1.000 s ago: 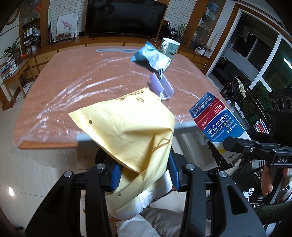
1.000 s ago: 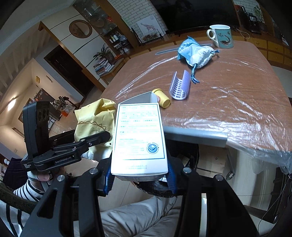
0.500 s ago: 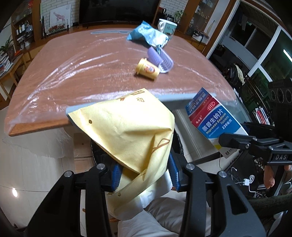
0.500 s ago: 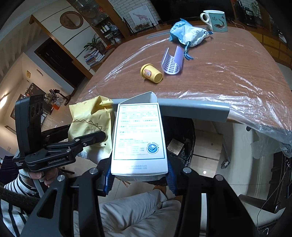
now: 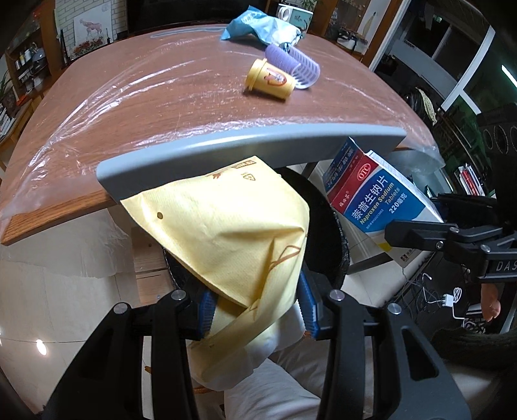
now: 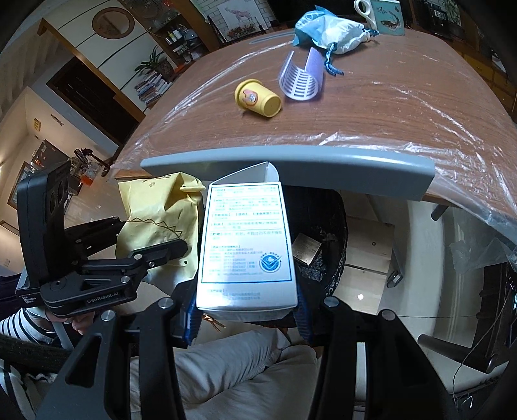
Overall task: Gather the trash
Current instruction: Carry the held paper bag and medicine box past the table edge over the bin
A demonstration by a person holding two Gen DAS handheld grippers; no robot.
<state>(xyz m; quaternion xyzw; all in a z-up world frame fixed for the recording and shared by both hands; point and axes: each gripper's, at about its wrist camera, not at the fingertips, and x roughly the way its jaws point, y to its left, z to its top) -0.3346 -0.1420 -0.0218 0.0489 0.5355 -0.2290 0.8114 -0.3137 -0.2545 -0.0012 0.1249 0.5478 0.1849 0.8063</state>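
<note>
left claw (image 5: pixel 257 315): clamped on the yellow paper bag (image 5: pixel 226 232), blue pads biting its lower crumpled end. I hold it below the tabletop (image 5: pixel 135 106) edge, over the black bin (image 5: pixel 326 232).
right claw (image 6: pixel 245 318): clamped on the pill box (image 6: pixel 247 239) at its bottom end, top flap standing open. Also over the bin.
bag handling: I judge it v. light, soft, crushes easily; thin paper may tear or slide if squeezed at one corner. Best grip = bunched part, as I have it now.
box handling: thin card, likely empty or near so, light; glossy faces could slip. Grip across the narrow sides near one end holds fine; too much squeeze would buckle it.
left on tabletop: yellow cup (image 5: pixel 269 80) on its side, purple roller (image 5: pixel 295 66) just behind and touching it as far as I can tell, blue-white pouch (image 6: pixel 329 30) farther back, mug (image 6: pixel 386 14) at far edge. Plastic film covers the wood, so things may skid on it.
hidden: bin rim mostly covered by bag and box in left view; right view shows only part of its inside, w/ a small metallic block (image 6: pixel 307 250) in it. Can't tell how full it is.
hard to read: box's small print. Grey bar (image 6: pixel 290 161) along the near edge cuts off what's below it.
person: striped sleeve (image 6: pixel 14 326) and light trousers only.
</note>
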